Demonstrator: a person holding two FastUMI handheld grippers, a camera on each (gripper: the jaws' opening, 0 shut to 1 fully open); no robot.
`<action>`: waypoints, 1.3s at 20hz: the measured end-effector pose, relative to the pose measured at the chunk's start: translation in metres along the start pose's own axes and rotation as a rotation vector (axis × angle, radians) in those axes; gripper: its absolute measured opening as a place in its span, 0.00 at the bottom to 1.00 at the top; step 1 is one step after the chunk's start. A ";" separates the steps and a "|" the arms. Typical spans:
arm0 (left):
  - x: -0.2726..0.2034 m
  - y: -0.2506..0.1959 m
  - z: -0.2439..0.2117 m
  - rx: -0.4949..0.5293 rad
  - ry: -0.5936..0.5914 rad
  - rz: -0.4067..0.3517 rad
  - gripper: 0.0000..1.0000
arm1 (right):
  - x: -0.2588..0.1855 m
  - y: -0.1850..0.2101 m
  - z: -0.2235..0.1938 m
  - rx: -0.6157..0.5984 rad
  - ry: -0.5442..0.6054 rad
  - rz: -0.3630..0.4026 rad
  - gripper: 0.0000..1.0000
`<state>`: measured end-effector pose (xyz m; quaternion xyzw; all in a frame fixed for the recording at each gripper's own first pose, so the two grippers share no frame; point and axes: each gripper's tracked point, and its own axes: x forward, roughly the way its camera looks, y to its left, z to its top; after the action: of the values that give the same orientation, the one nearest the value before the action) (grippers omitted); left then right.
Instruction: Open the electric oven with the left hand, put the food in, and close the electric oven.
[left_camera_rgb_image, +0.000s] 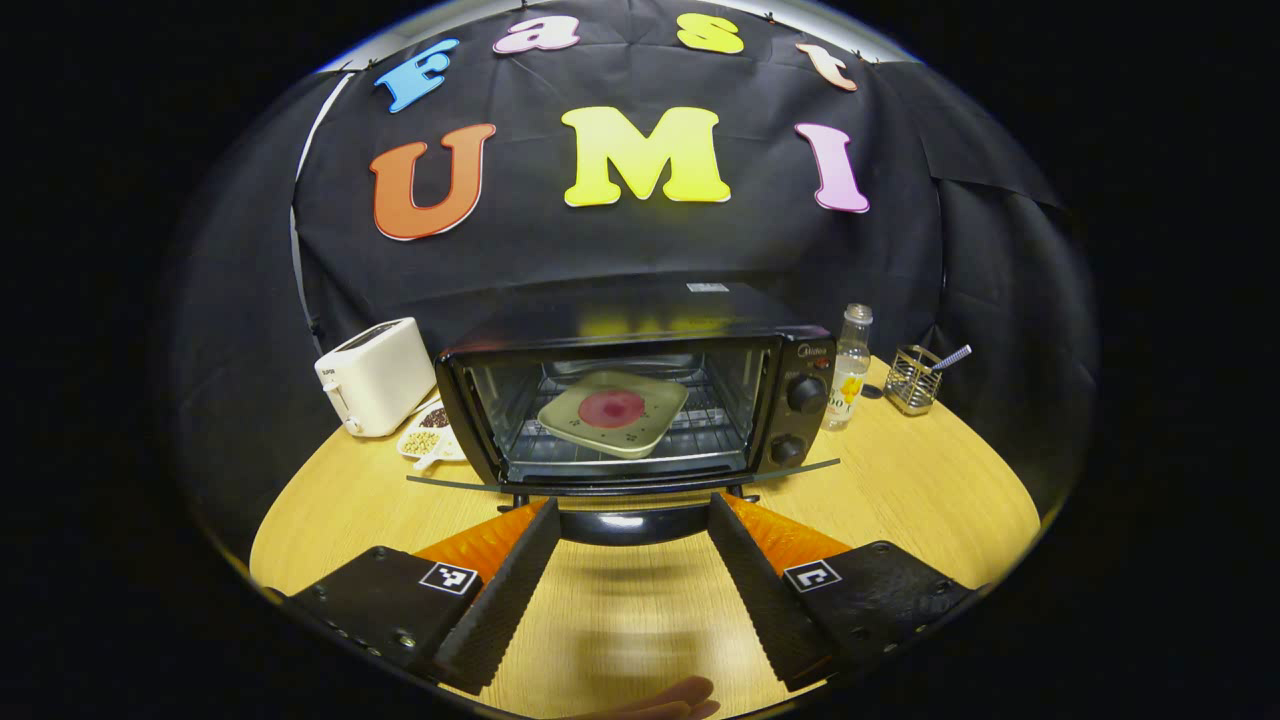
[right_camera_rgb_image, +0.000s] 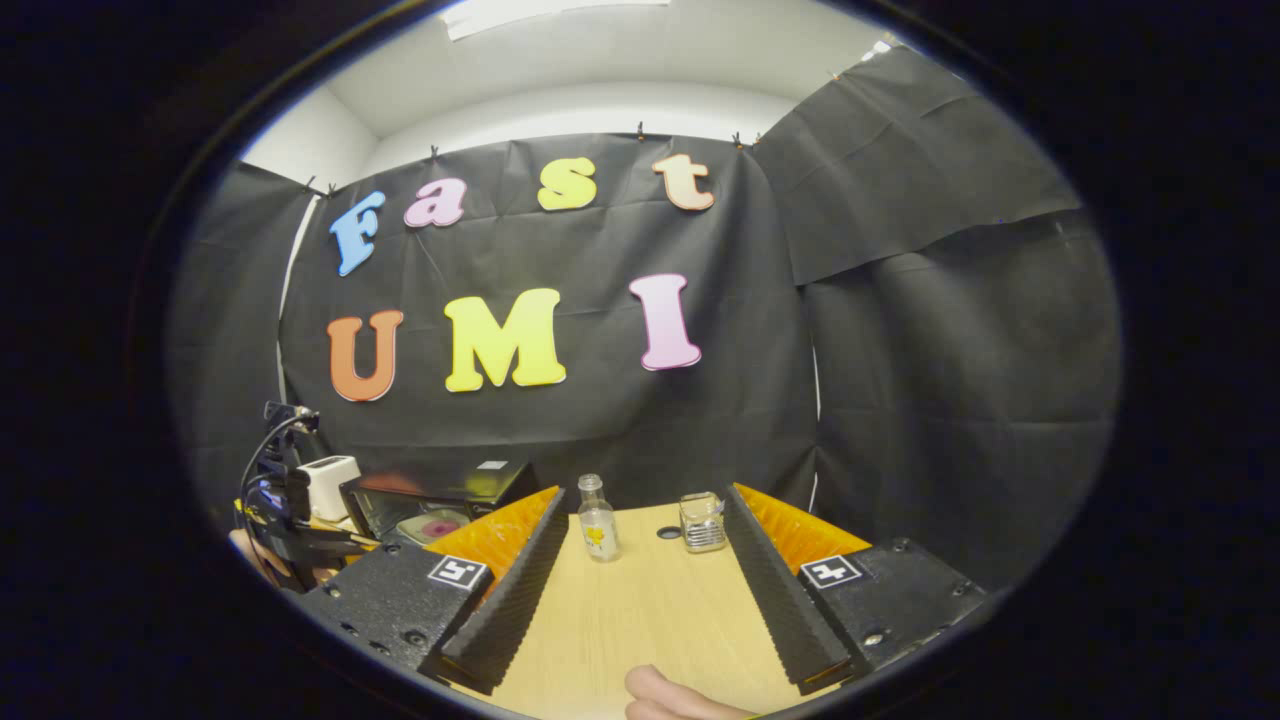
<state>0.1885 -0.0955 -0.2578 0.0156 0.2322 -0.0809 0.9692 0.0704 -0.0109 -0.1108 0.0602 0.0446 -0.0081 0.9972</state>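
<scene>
A: Oven state?
B: Electric oven (left_camera_rgb_image: 640, 390) at the tabletop's rear edge; door (left_camera_rgb_image: 620, 485) dropped flat; plate of food (left_camera_rgb_image: 612, 412) on the rack inside; closing not yet done.
A: Grippers?
B: Left gripper (left_camera_rgb_image: 630, 560) spread wide, empty, fingers flanking the door handle (left_camera_rgb_image: 622, 525); right gripper (right_camera_rgb_image: 648, 580) released, over the tabletop's right side.
A: Tip?
B: Get under the handle; lift squarely; push until latched; avoid jolting the plate.
</scene>
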 end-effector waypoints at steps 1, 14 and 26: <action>0.003 0.001 0.008 0.004 -0.015 0.000 0.95 | -0.007 0.000 0.002 -0.002 -0.005 -0.001 0.96; -0.024 0.001 0.084 0.029 -0.163 0.040 0.95 | -0.075 0.016 0.022 -0.024 -0.067 0.029 0.99; -0.249 0.021 0.112 -0.032 -0.411 0.148 0.94 | -0.073 0.002 0.036 -0.032 -0.055 0.032 0.96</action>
<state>0.0230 -0.0450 -0.0454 0.0006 0.0292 -0.0074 0.9995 0.0012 -0.0120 -0.0685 0.0448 0.0162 0.0071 0.9988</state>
